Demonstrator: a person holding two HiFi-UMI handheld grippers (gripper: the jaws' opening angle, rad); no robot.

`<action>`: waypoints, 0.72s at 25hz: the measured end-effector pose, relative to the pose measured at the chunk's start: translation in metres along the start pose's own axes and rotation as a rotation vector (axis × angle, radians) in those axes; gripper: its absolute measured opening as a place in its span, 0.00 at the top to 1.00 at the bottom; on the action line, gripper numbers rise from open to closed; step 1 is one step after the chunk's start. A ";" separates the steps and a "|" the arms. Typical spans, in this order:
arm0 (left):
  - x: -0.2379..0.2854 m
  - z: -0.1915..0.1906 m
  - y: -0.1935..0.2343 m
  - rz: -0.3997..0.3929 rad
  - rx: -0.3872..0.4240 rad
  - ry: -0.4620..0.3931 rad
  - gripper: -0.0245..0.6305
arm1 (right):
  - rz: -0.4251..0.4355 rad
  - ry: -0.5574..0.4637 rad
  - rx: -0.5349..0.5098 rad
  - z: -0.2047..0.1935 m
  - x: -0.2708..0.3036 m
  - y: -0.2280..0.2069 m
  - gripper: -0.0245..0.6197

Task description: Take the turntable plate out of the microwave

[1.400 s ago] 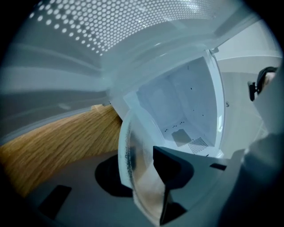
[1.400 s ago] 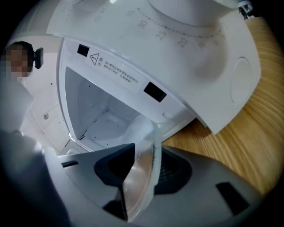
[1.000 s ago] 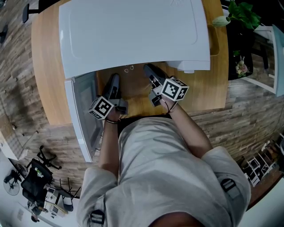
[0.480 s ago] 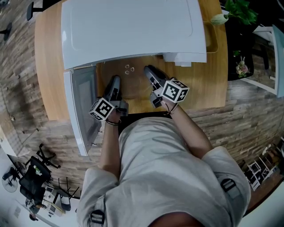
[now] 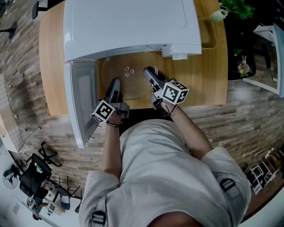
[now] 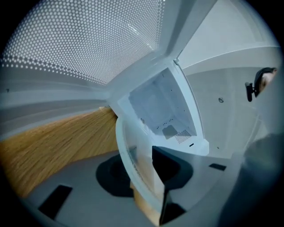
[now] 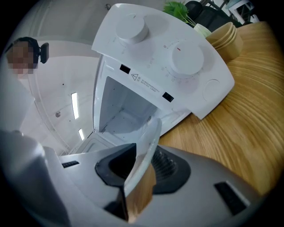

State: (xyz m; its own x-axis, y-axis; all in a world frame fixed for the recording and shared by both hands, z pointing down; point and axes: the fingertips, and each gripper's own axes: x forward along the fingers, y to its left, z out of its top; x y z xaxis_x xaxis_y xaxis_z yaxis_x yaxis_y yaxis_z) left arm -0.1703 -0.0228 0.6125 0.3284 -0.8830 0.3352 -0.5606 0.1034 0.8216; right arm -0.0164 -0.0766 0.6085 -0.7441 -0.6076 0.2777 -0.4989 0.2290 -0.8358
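The clear glass turntable plate hangs level in front of the white microwave, most of it out past the opening. My left gripper is shut on its near-left rim and my right gripper on its near-right rim. In the left gripper view the plate's edge runs between the jaws of the left gripper, with the bare cavity behind it. The right gripper view shows the rim pinched by the right gripper.
The microwave door stands swung open at the left, close beside my left gripper. The wooden table carries a stack of wooden bowls to the microwave's right. A plant stands past the table's right edge.
Both grippers have drawn back toward the person with the plate. More of the glass now shows outside the microwave opening.
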 end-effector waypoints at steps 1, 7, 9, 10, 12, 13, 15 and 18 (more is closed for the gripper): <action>-0.001 -0.001 -0.001 -0.003 -0.003 0.002 0.76 | -0.001 -0.001 0.000 -0.001 -0.002 0.001 0.79; -0.002 -0.004 -0.002 -0.010 -0.004 0.017 0.76 | -0.011 -0.009 -0.010 -0.002 -0.008 0.000 0.79; -0.003 -0.005 -0.005 -0.024 -0.004 0.023 0.76 | -0.013 -0.015 -0.016 -0.003 -0.012 0.002 0.79; -0.005 -0.005 -0.006 -0.029 0.001 0.025 0.76 | -0.014 -0.019 -0.020 -0.004 -0.014 0.004 0.79; -0.009 -0.005 -0.008 -0.036 0.018 0.030 0.76 | -0.014 -0.032 -0.026 -0.005 -0.019 0.008 0.78; -0.011 -0.005 -0.011 -0.044 0.025 0.033 0.76 | -0.014 -0.039 -0.028 -0.005 -0.023 0.010 0.78; -0.017 -0.006 -0.018 -0.066 0.031 0.040 0.76 | -0.017 -0.055 -0.034 -0.006 -0.029 0.017 0.78; -0.025 -0.002 -0.027 -0.093 0.041 0.046 0.75 | -0.021 -0.081 -0.052 -0.005 -0.039 0.030 0.78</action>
State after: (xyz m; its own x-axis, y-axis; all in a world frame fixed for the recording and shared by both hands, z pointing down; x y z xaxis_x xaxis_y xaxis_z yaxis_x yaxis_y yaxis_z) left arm -0.1618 -0.0026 0.5830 0.4147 -0.8660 0.2796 -0.5565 0.0018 0.8309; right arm -0.0048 -0.0418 0.5751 -0.6958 -0.6720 0.2534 -0.5377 0.2535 -0.8042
